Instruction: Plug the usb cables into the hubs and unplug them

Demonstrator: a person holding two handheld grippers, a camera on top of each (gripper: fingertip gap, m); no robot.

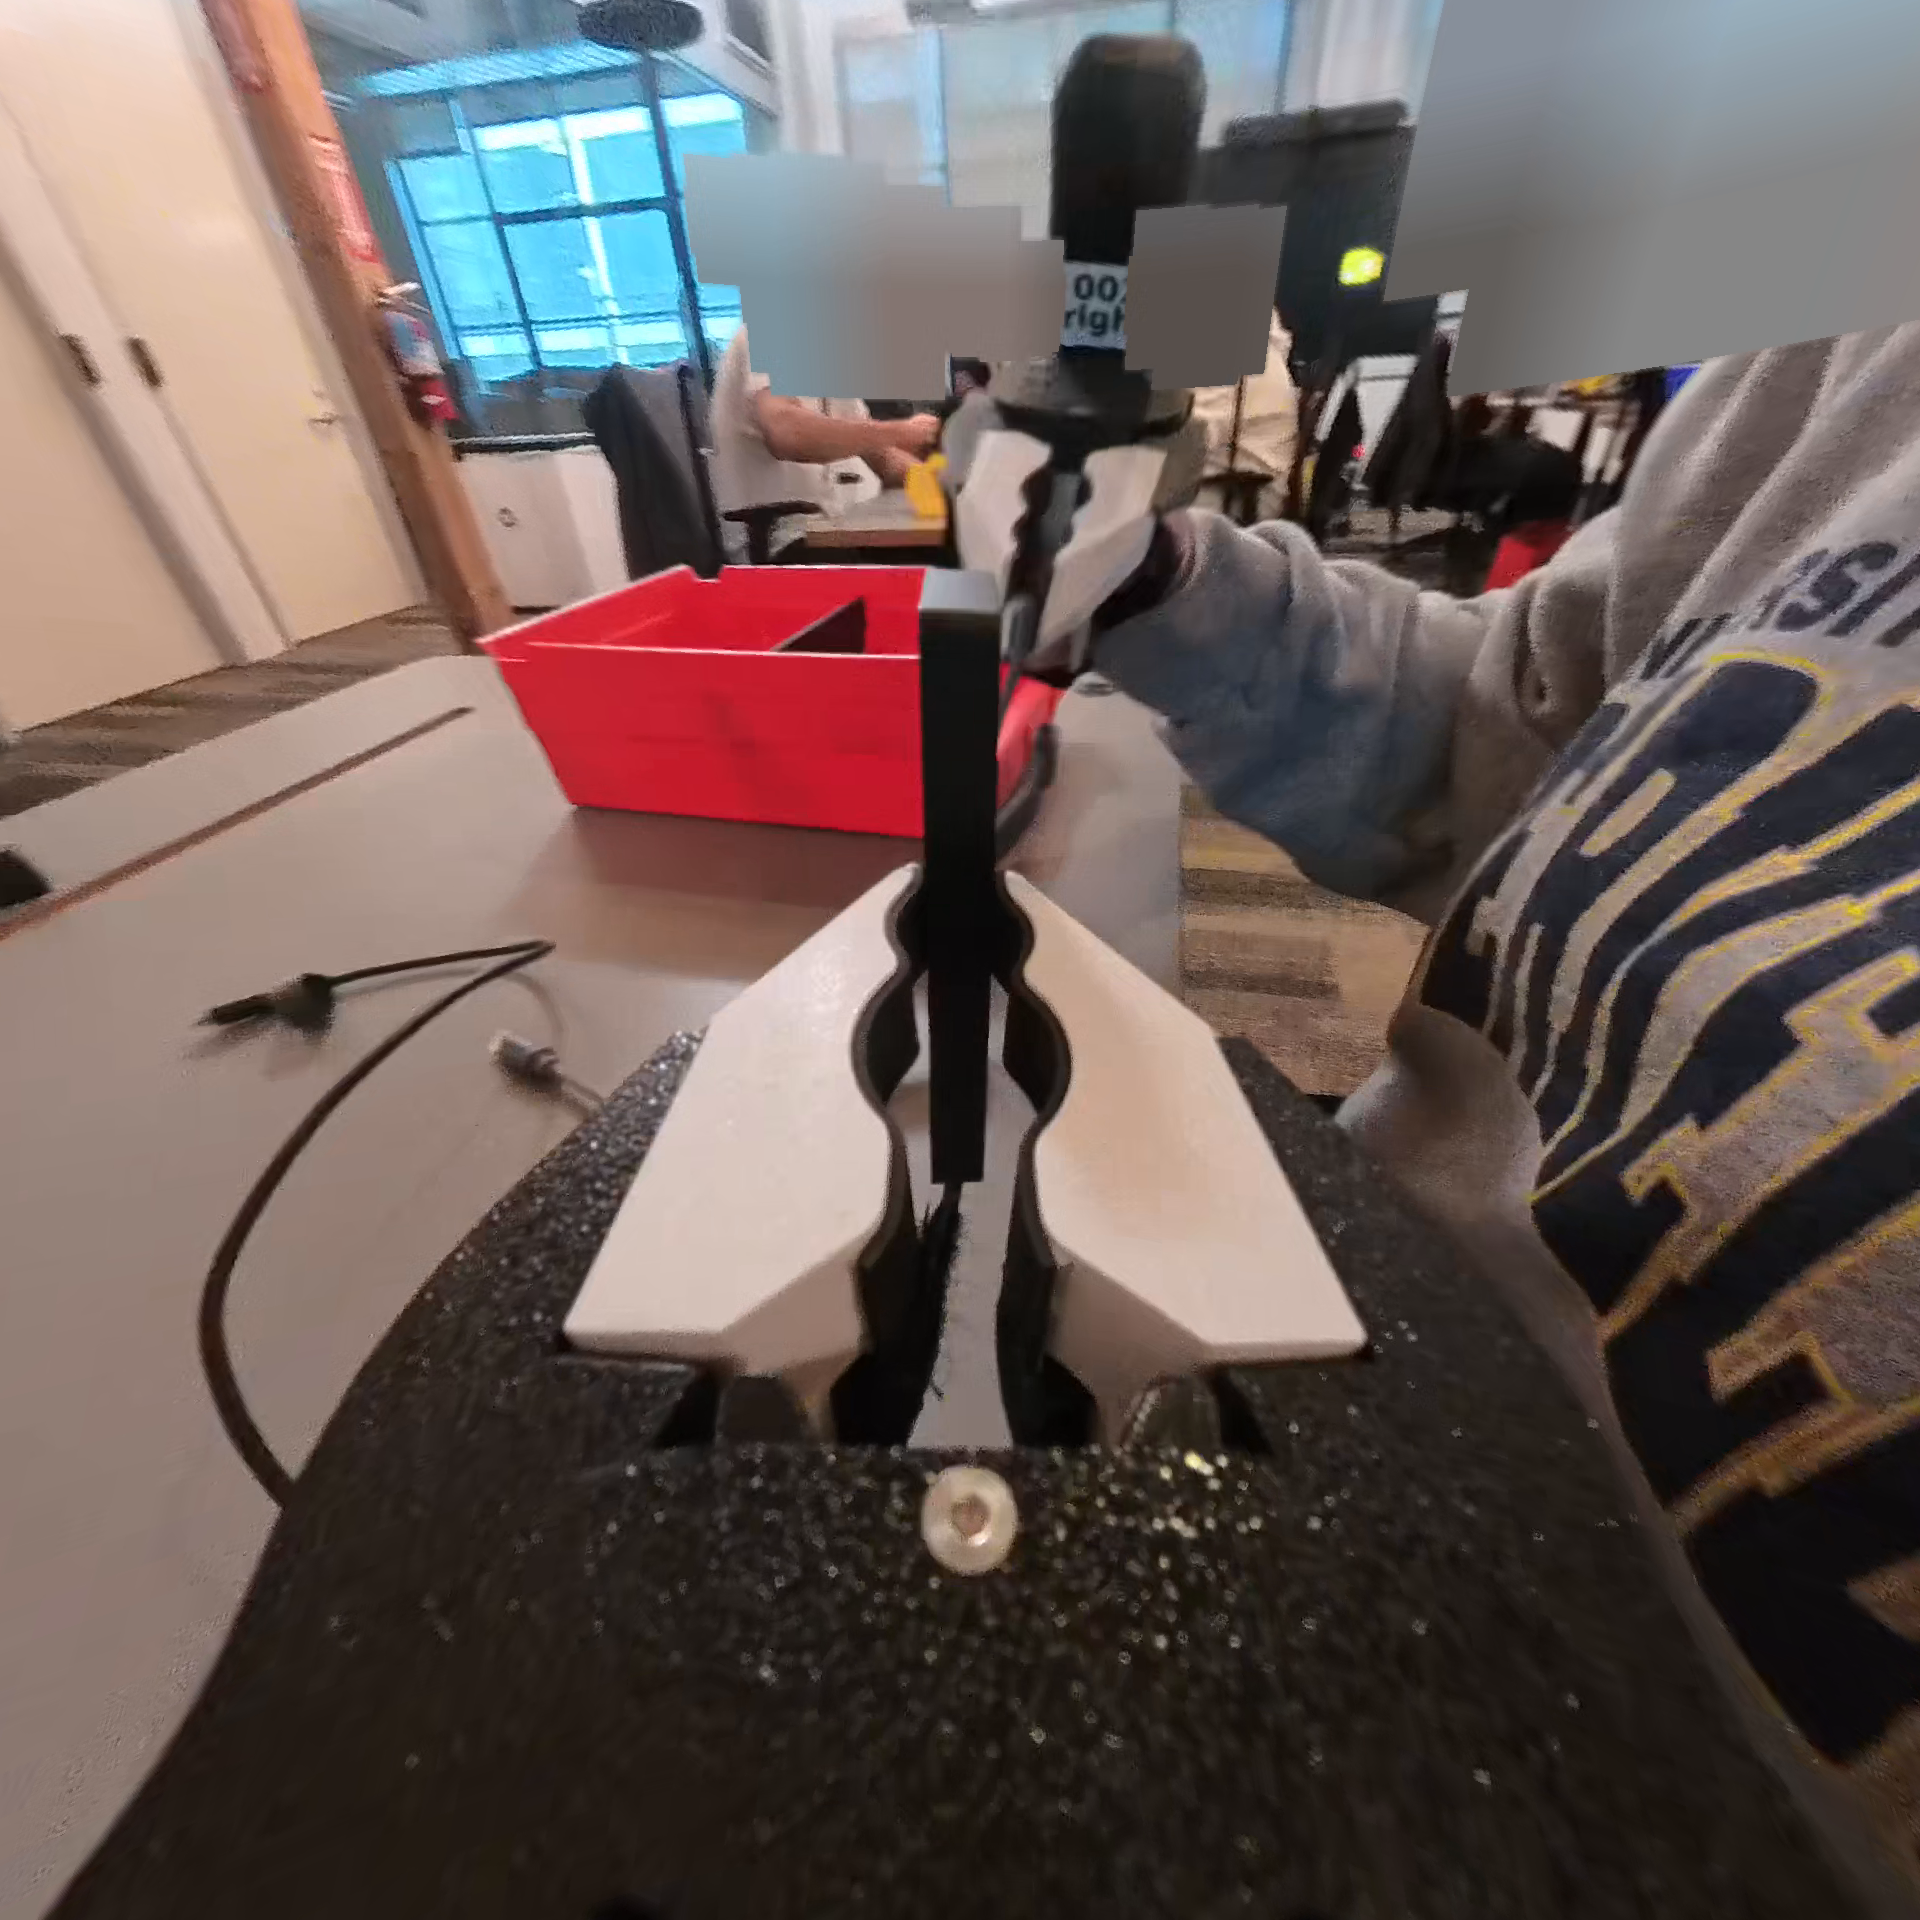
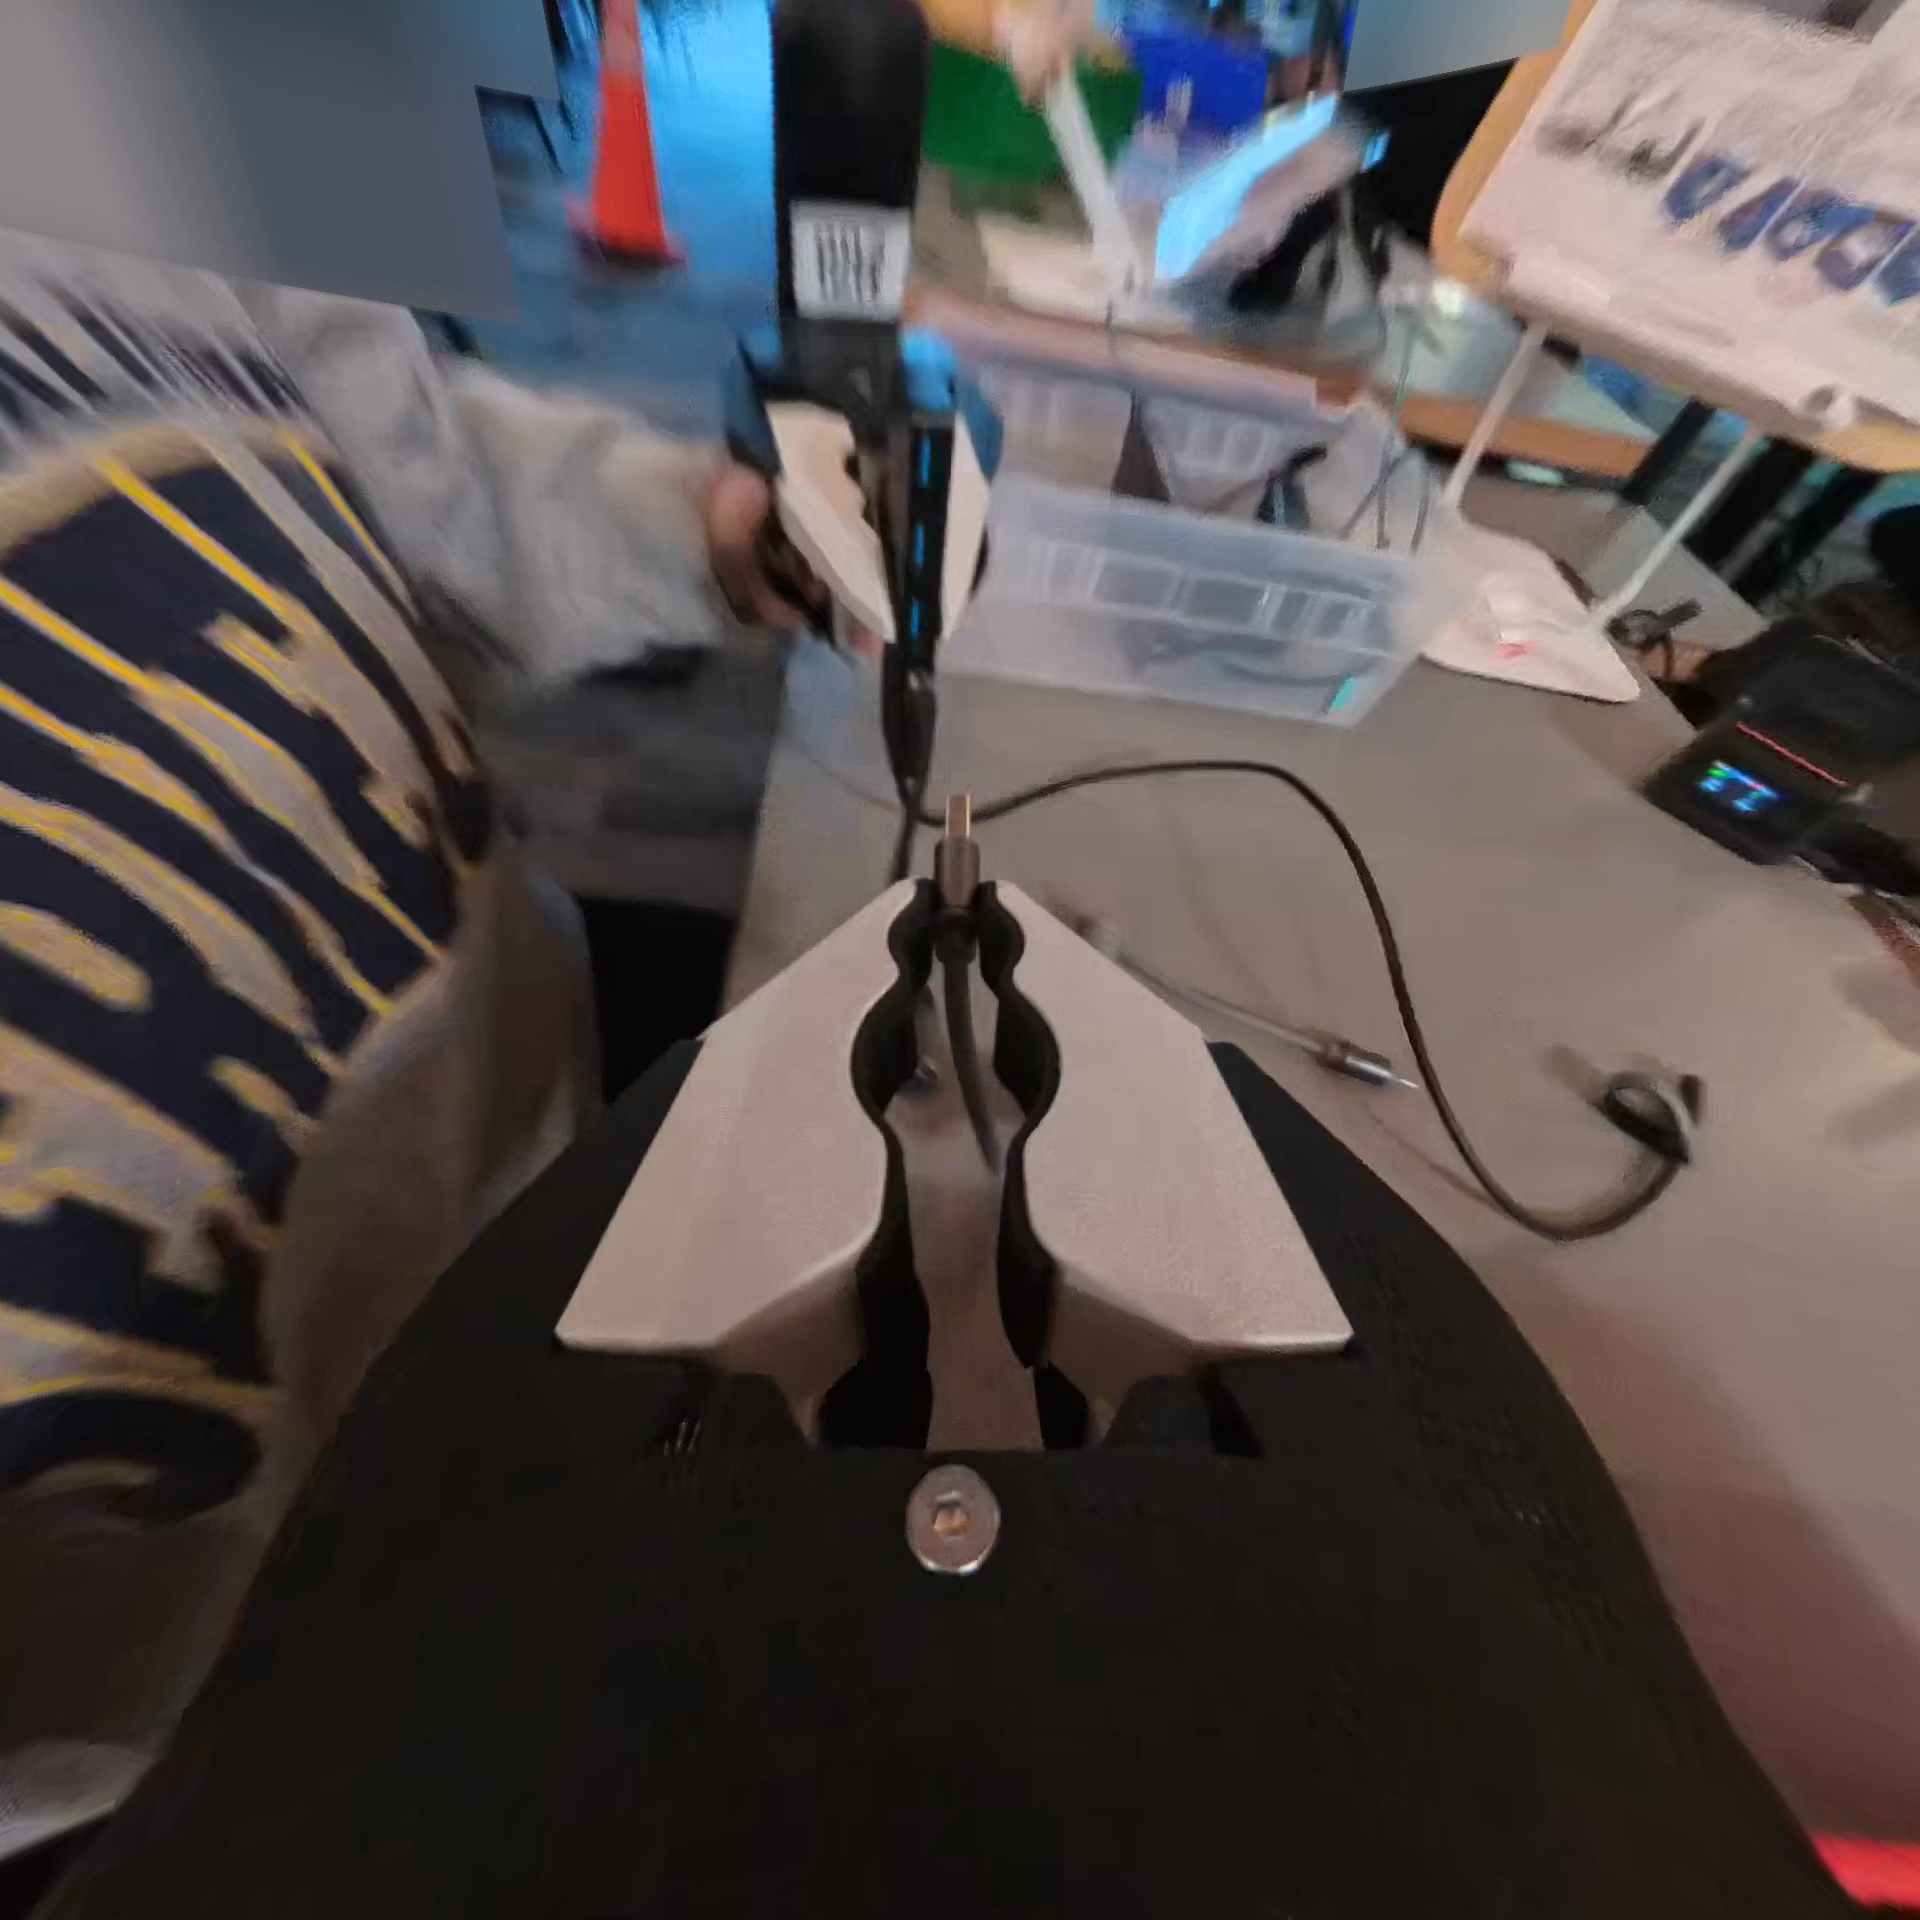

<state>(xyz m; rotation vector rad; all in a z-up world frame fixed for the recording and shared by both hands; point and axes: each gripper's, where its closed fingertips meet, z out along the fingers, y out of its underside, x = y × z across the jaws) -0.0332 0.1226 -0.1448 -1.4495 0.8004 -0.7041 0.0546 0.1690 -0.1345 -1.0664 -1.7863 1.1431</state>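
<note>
Left gripper [image 1: 958,914], white two-finger tongs on a speckled black body, raised above the grey-brown tabletop [image 1: 156,1195] and pressed onto a slim black rectangular USB hub [image 1: 958,790], held upright with its top end standing clear of the fingertips. Seen from the right wrist view, the same hub [image 2: 923,540] edge-on, with a row of blue-lit ports facing the camera and its own lead hanging below. Right gripper [image 2: 954,896], identical tongs, held level and pointed at the hub, pinching a grey-collared USB plug with a silver metal tip [image 2: 956,847]; plug tip short of the hub, apart from it, black cable [image 2: 1392,966] trailing back between the fingers and looping over the table. In the left wrist view, right gripper [image 1: 1049,551] beyond the hub, carried by an arm in a grey sleeve [image 1: 1351,707]; plug itself hidden behind the hub there. Loose black cable [image 1: 312,1122] and a second silver-tipped connector [image 1: 525,1060] lying on the table to the left. Red plastic bin [image 1: 717,707] behind, partly masked by the hub. Clear plastic box [image 2: 1184,592] and background in the right wrist view motion-blurred; contents not discernible.
</note>
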